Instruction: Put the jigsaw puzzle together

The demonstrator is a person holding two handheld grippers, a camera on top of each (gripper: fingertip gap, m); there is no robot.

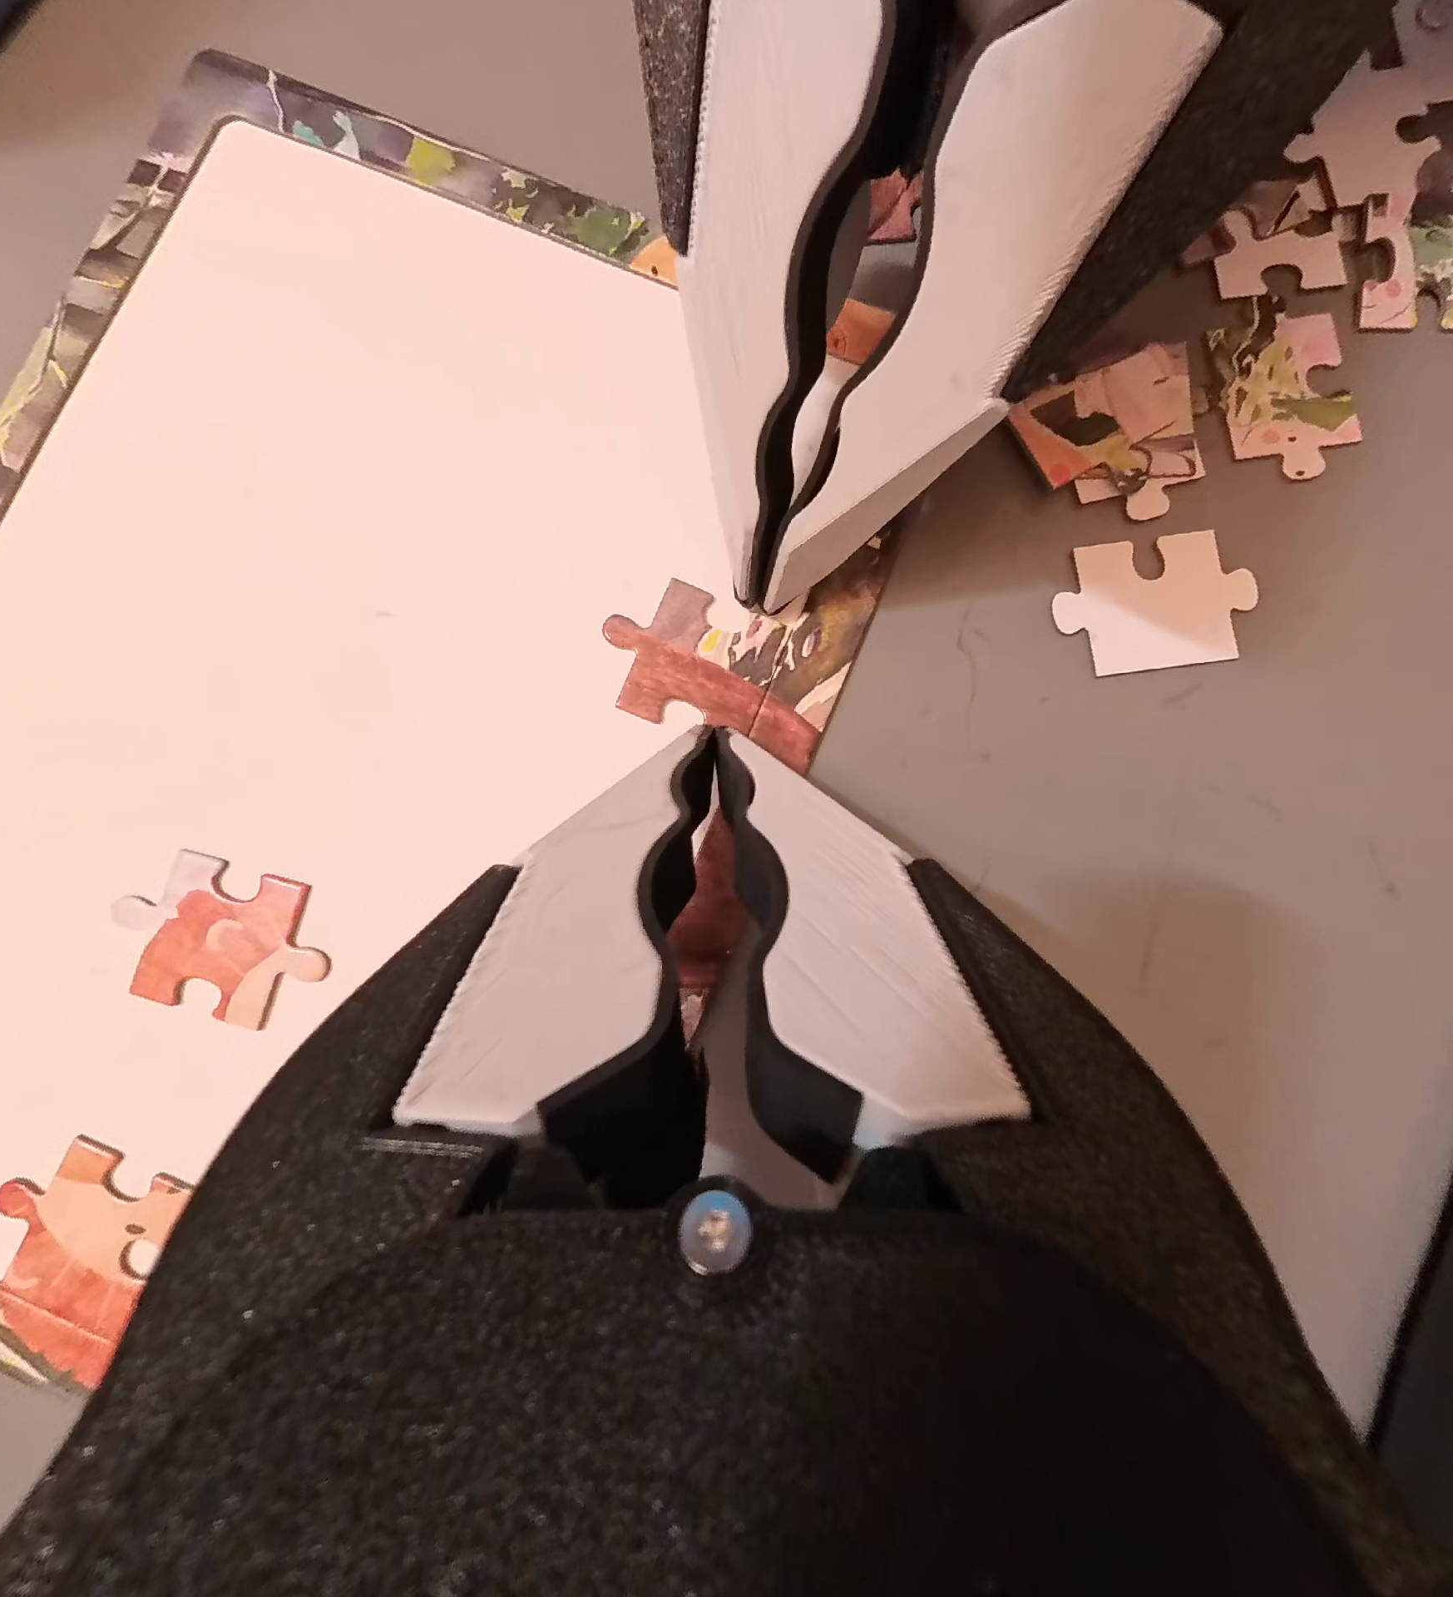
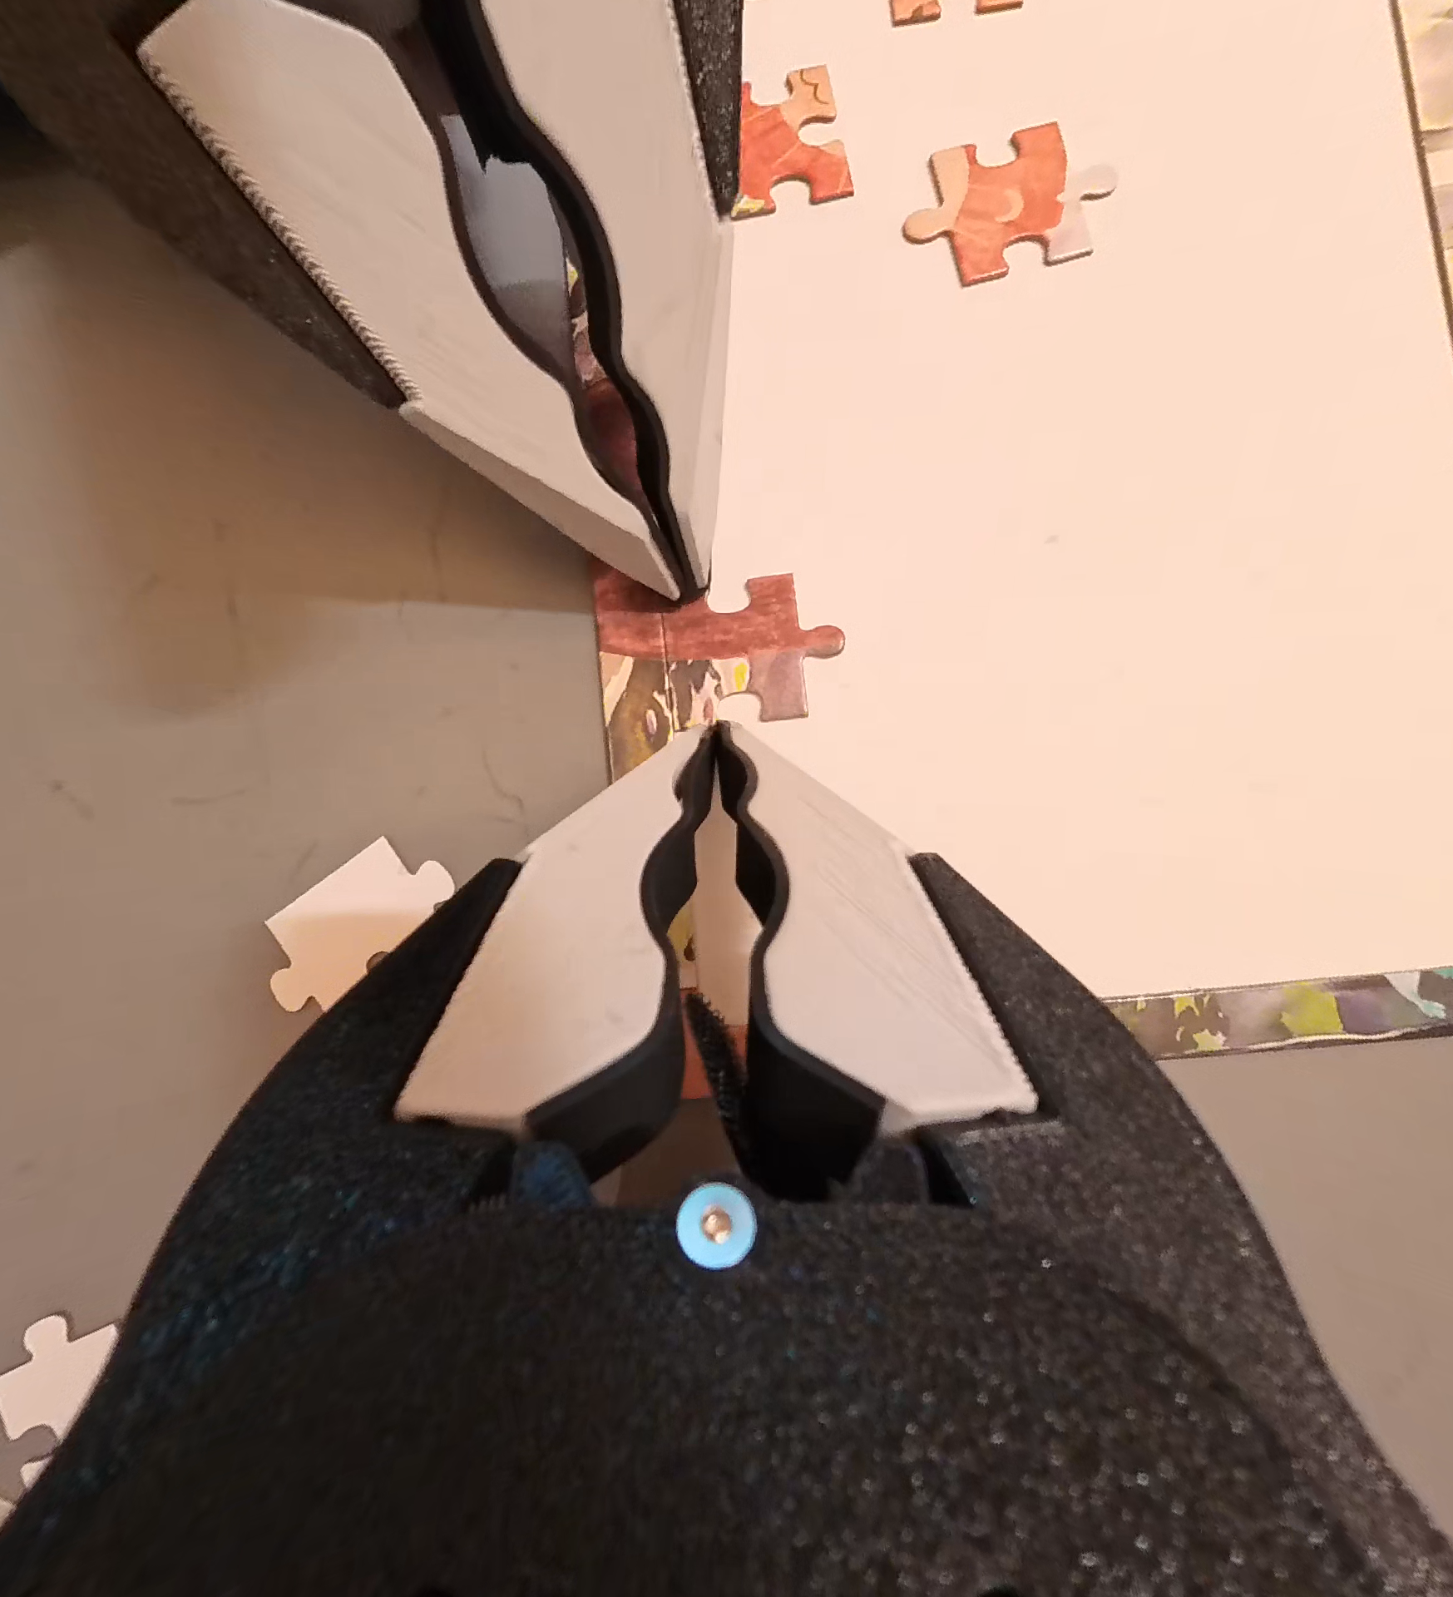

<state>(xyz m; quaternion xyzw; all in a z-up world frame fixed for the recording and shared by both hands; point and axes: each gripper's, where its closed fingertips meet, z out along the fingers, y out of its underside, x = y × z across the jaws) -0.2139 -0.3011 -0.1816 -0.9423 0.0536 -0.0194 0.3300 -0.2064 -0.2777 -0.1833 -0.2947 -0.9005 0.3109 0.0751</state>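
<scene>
Both closed, empty tools, left tool (image 1: 712, 734) and right tool (image 2: 716, 730), press the edge piece (image 1: 688, 665) between their tips into the puzzle tray (image 1: 316, 432); next, lift off and fetch a loose piece (image 1: 1155, 609).

From the left wrist view, my gripper body covers most of the orange piece (image 1: 74, 1244) at the lower left. The puzzle tray's border (image 1: 524, 186) vanishes behind the right gripper (image 1: 759, 596). The loose pile (image 1: 1345, 251) at upper right is cut by the frame edge.
</scene>
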